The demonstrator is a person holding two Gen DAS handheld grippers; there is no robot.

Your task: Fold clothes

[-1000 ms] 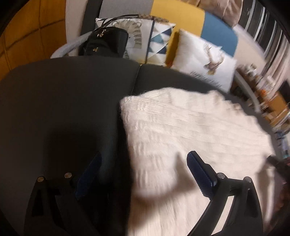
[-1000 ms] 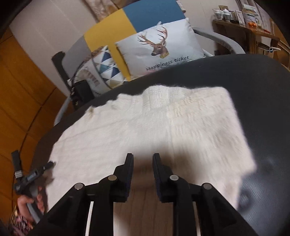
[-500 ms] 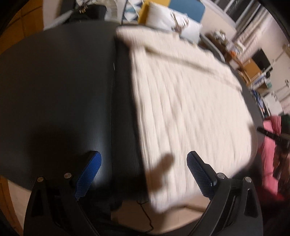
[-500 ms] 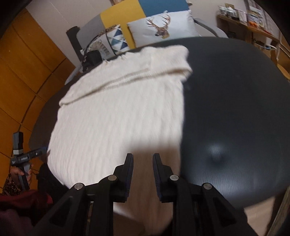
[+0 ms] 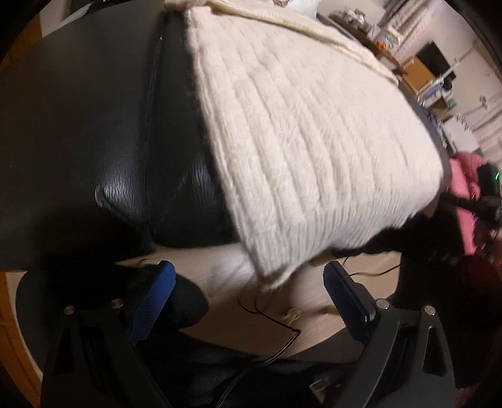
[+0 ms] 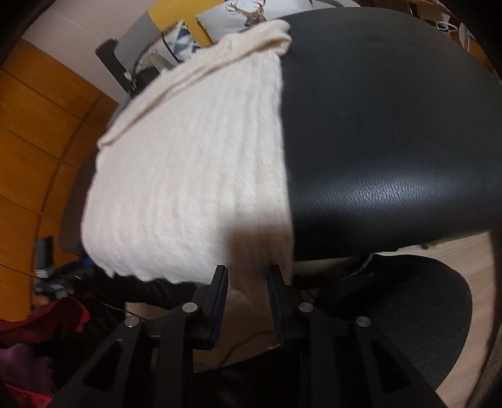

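Garment: cream ribbed knit sweater (image 5: pixel 307 131), spread flat on a black leather-look desk (image 5: pixel 94 110), one folded layer showing along its far end.
Long axis: ran away from both cameras, ribs parallel to it, toward the cushions (image 6: pixel 248 12) at the back.
Near hem: hung a little past the desk's near edge, over pale floor (image 5: pixel 301 301).
Direction from left hand-held gripper (image 5: pixel 248 301): sweater lay ahead and slightly right; its near left corner sat just above the gap between the blue pads.
State of left hand-held gripper: jaws spread wide, nothing between them, pads clear of the cloth.
Direction from right hand-held gripper (image 6: pixel 248 292): sweater lay ahead and left; its near right corner sat directly above the gap between the fingers.
State of right hand-held gripper: jaws narrow but parted, just been opening slightly, nothing pinched; contact with the hem unclear through blur.
Nearer hand: each seemed about equally close to its own corner, judged ready for a two-corner pickup.
Edges: sweater's left side bordered a seam in the black desk; its right side bordered bare black surface.
Open room: wide bare desk on both sides and free space over the sweater for carrying the hem toward the far end.
Hazards: thin dark cable (image 5: pixel 269 317) on the floor beneath the hem; dark chair seat (image 6: pixel 408 314) below right.
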